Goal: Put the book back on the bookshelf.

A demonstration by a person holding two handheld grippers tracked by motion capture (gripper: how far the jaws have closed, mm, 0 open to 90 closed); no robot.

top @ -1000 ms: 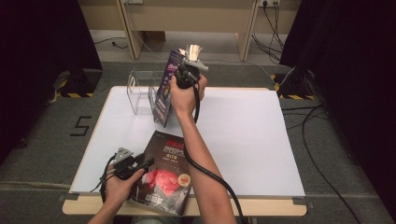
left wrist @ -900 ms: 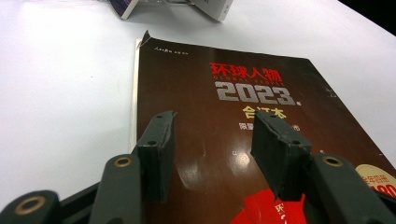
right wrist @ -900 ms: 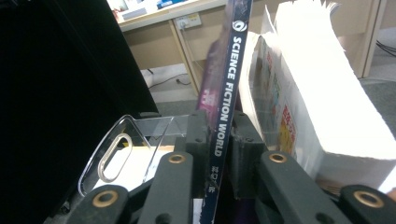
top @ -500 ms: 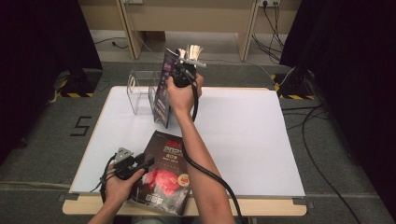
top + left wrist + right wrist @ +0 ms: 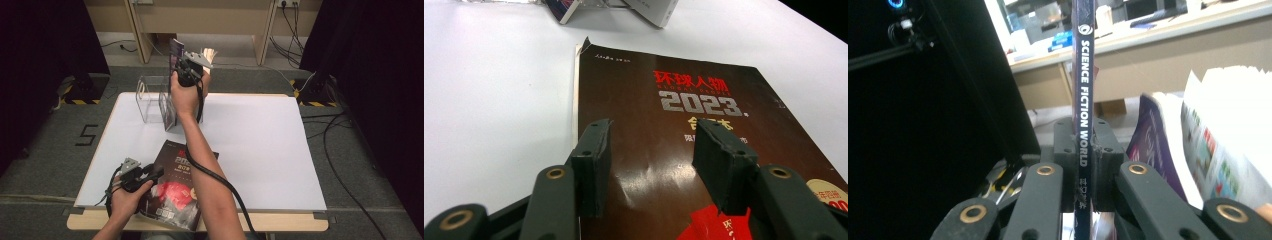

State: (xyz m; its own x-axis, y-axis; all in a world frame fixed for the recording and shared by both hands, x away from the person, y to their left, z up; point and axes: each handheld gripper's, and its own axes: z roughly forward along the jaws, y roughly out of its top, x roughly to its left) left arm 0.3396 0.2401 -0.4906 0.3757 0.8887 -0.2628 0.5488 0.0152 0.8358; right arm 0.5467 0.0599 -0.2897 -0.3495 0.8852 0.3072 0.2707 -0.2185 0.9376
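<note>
Nearest me, my left gripper [image 5: 150,174] hangs over the left edge of the dark 2023 magazine [image 5: 175,186], which lies flat at the near edge of the white table [image 5: 260,145]; its jaws stand apart over the cover with nothing between them. Farther out, my right gripper [image 5: 186,65] has just been closing, and its pads are now clamped on the spine of the Science Fiction World magazine [image 5: 1083,100], holding it upright above the clear plastic holder [image 5: 150,97] at the far left of the table. I'd guess this thing is light but floppy, with a glossy cover that could slip, so the spine is the stiffest place to pinch. The loose pages already fan out to the right in the right gripper view, so I'd keep it vertical
</note>
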